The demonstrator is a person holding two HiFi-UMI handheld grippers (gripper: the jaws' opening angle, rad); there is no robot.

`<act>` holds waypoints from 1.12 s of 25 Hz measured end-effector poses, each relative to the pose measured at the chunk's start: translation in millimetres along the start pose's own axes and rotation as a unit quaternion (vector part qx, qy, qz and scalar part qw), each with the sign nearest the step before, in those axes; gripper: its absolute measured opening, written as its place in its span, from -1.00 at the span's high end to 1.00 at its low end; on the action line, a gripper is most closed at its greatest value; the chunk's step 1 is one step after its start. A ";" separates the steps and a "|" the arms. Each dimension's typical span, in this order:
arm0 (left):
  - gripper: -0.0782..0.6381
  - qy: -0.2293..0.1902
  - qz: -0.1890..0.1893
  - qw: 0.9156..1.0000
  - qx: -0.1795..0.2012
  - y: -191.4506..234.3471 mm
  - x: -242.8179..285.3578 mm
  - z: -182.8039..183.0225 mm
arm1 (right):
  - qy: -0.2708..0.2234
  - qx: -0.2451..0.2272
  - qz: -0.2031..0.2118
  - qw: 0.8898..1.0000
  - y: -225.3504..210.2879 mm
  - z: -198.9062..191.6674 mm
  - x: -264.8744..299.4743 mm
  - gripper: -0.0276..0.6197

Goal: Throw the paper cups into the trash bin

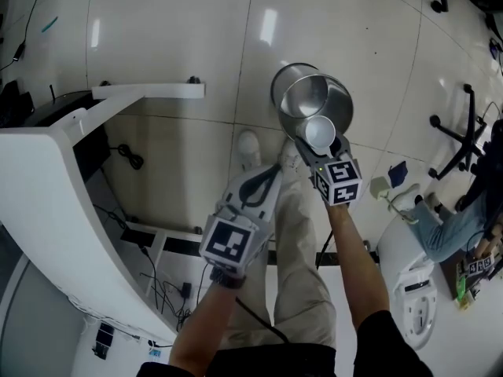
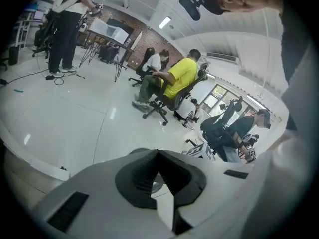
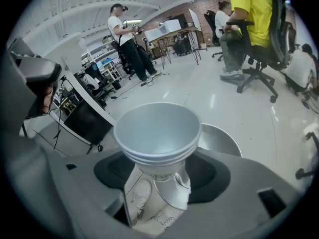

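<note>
Right gripper (image 3: 158, 176) clamps stacked cups (image 3: 157, 133), jaws wide around them, directly over bin (image 1: 292, 81). Left gripper (image 2: 158, 171) is closed, empty, beside it. Drop step; next likely calls for releasing so cups fall in.

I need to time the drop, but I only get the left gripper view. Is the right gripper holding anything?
Observer: Yes. The right gripper is closed on nested paper cups, mouths facing its camera.
Operator: Where is the trash bin relative to them?
Observer: In the head view, the metal trash bin stands on the floor with its top open, and the cups line up over its opening.
Operator: How many cups are there?
Observer: The right gripper view shows stacked rims, so at least two. I cannot tell the exact count.
</note>
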State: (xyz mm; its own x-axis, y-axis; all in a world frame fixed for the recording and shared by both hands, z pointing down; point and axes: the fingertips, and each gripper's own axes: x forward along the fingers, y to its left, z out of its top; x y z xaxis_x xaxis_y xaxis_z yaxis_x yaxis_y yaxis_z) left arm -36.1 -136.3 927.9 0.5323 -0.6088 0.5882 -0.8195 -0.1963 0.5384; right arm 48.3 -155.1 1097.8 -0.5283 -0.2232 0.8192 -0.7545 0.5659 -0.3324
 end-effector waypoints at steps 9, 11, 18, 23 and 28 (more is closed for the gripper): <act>0.78 0.049 -0.015 0.998 -0.047 1.7 46.1 -37.4 | 0.057 0.018 0.004 0.998 -23.9 -37.4 53.0 -0.09; 0.78 0.058 -0.003 0.997 -0.052 12.0 53.4 -43.9 | 0.070 0.019 0.004 0.997 -24.8 -47.3 66.5 -0.09; 0.78 0.065 0.000 0.997 -0.051 26.7 74.2 -51.5 | 0.117 0.033 0.002 0.993 -37.5 -79.7 95.4 -0.09; 0.78 0.074 -0.013 0.997 -0.021 28.9 81.4 -52.9 | 0.138 0.055 0.019 0.989 -34.8 -88.7 109.9 -0.09; 0.78 0.090 -0.035 0.995 -0.028 20.3 79.8 -58.5 | 0.162 0.056 0.022 0.985 -36.8 -98.7 121.3 -0.09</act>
State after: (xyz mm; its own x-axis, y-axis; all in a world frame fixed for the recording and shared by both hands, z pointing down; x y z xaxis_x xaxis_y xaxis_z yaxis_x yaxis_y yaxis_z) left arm 2.1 -143.9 1021.0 0.6208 -0.4470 0.6440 -0.7690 -0.1876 0.6111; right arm 50.4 -124.7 1255.5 -0.4233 0.0760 0.9028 -0.7810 0.4745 -0.4061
